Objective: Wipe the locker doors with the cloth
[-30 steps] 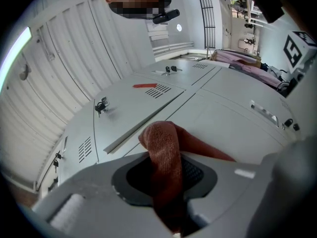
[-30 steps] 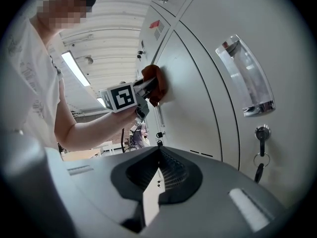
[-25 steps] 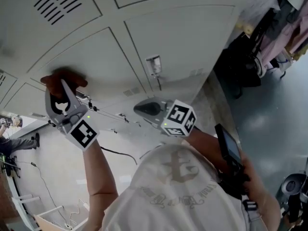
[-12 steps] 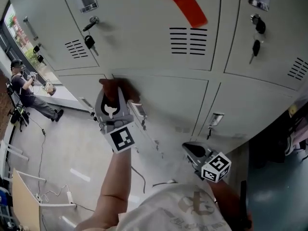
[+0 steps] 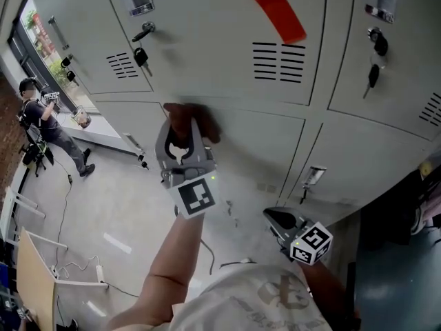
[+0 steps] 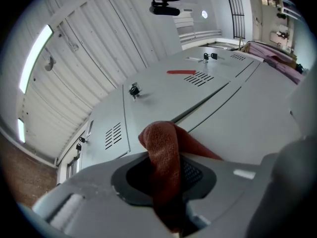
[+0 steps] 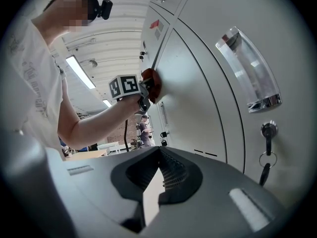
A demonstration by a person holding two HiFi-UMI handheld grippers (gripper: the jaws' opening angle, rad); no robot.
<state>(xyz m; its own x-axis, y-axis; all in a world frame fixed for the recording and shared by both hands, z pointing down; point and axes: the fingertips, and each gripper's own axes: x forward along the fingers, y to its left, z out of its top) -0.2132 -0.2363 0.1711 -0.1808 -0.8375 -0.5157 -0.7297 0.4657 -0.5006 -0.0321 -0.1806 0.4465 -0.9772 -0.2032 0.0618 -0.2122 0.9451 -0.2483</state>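
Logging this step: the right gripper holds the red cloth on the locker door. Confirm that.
Wrong gripper. The left gripper holds the red cloth on the locker door, as the left gripper view shows. The right gripper is shut on nothing.

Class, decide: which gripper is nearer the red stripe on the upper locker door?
Left. The left gripper holds the cloth below the red stripe; the right gripper sits lower, farther away.
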